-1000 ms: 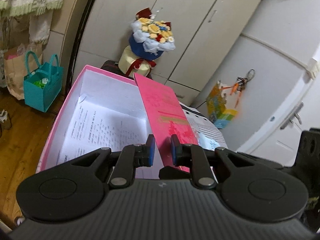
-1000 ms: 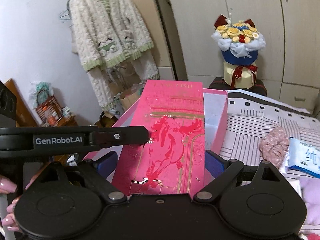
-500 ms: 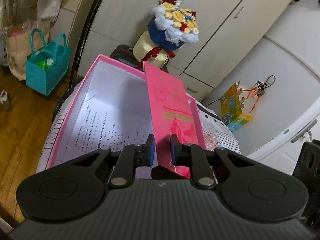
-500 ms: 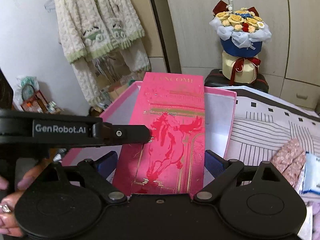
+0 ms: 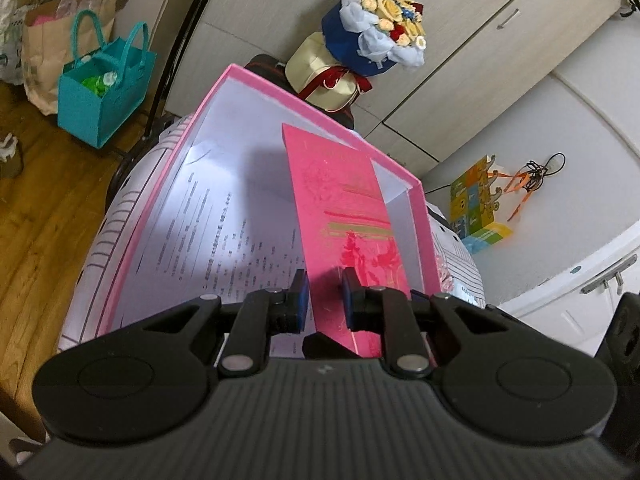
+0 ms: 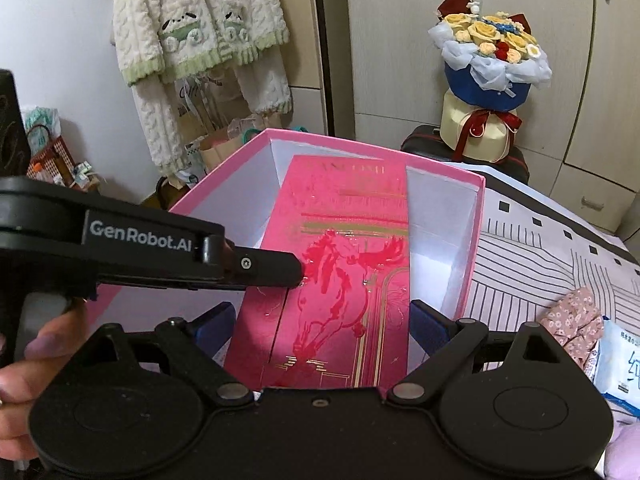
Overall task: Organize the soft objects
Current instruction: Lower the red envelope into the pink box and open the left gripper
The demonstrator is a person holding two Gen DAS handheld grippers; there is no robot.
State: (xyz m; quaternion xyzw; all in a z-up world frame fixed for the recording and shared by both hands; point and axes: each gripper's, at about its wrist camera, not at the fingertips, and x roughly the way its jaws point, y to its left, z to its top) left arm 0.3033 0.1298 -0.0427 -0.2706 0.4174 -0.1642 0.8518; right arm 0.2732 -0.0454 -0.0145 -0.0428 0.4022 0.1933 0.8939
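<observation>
The left tool [image 5: 323,296] is pinched on the near left edge of the pink horse box [image 6: 340,264]. The right tool [image 6: 320,320] straddles the same box at its near end, its blue pads [image 6: 426,320] at either side; they seem to clamp it, though actual contact is hard to confirm. The box hangs tilted over the open pink storage box [image 5: 420,216], its far end low inside, above a printed sheet [image 5: 208,240].

A thin edge pinch could let the box twist or slip if either grip loosens unevenly. Its far corner might catch the storage box's far wall, shoving that box along the striped bed cover [image 6: 540,248].

To the right, the floral cloth [image 6: 576,320] and tissue pack [image 6: 616,360] lie on the bed, not yet sorted.
</observation>
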